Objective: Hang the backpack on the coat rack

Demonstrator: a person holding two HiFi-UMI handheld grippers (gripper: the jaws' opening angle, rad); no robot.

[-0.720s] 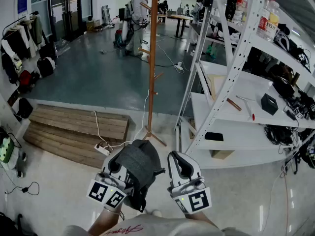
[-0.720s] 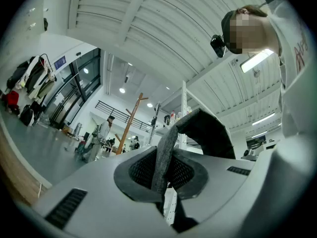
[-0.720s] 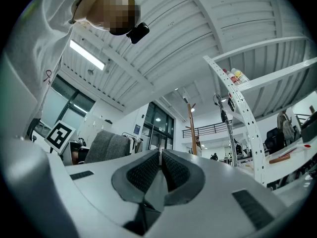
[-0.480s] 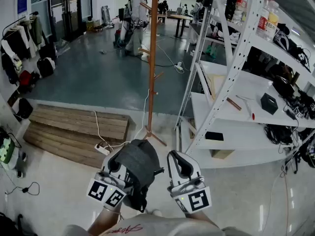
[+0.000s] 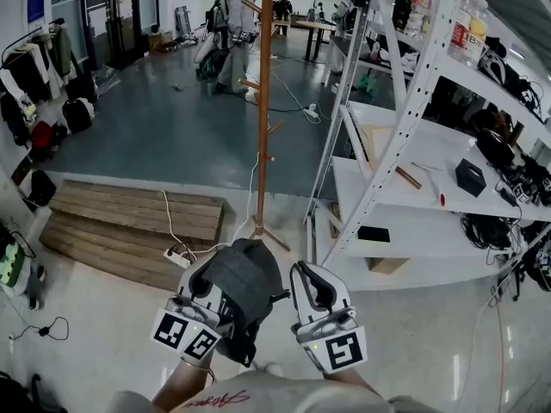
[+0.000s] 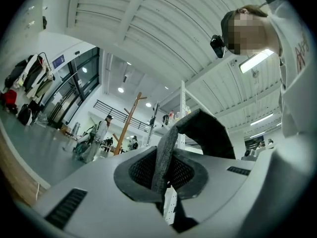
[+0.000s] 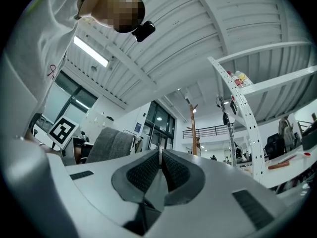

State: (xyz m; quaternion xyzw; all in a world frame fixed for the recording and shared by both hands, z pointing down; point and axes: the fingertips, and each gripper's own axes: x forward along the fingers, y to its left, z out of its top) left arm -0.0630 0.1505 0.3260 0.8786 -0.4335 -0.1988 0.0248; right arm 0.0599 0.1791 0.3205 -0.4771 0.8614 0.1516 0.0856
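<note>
A dark grey backpack [image 5: 243,292] hangs from my left gripper [image 5: 213,280], low in the head view. Its grey strap [image 6: 166,152] runs between the left jaws, which are shut on it, and loops up to the right. My right gripper [image 5: 312,284] is just right of the backpack, shut, with nothing between its pads. The grey backpack [image 7: 113,145] shows at the left of the right gripper view. A tall wooden coat rack [image 5: 264,101] stands ahead on the floor, also seen far off as the coat rack [image 6: 126,125] and the coat rack [image 7: 192,128].
A white metal shelf unit [image 5: 405,127] with bottles, tools and boxes fills the right. A low wooden platform [image 5: 129,222] and a power strip [image 5: 176,255] with cables lie left of the rack's foot. Bags and coats [image 5: 34,84] hang at the far left. A person [image 5: 234,33] stands further back.
The view has shifted slightly: the rack and shelves sit a little lower and nearer. Both grippers and the backpack keep their places relative to each other.
</note>
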